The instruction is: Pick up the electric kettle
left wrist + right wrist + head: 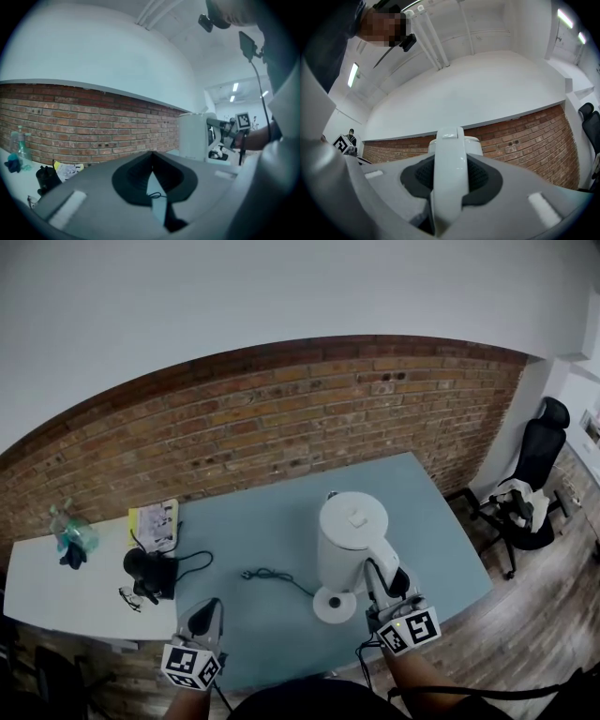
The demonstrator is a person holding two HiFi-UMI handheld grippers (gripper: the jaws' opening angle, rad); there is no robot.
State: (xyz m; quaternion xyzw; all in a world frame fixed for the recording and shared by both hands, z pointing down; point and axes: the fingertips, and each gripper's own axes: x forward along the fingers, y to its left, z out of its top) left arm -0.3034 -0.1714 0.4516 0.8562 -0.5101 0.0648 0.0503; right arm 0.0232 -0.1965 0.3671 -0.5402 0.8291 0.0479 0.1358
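the electric kettle (352, 535), white and upright, is at the near right of the blue-grey tabletop (262, 521). its handle (382, 563) faces the person. the right gripper (386, 582) has its jaws closed on that handle – in the right gripper view the white handle (449, 173) runs straight up between the two dark pads (480, 176), which press on it from either side, with the kettle's lid rim showing just behind.

the round white base (335, 606) shows at the kettle's near left foot with its dark centre uncovered; whether the kettle touches it cannot be told. a thin black cable (272, 576) trails from it across the tabletop.

the left gripper (206, 610) hangs over the near edge, well apart from the kettle – its jaws meet at the tips and hold nothing, with only a sliver of tabletop visible between them. in the left gripper view the kettle (192, 136) is off to the right.

a black object (150, 573) and a yellow booklet (155, 521) lie at the tabletop's left end, below the brick wall (281, 418).
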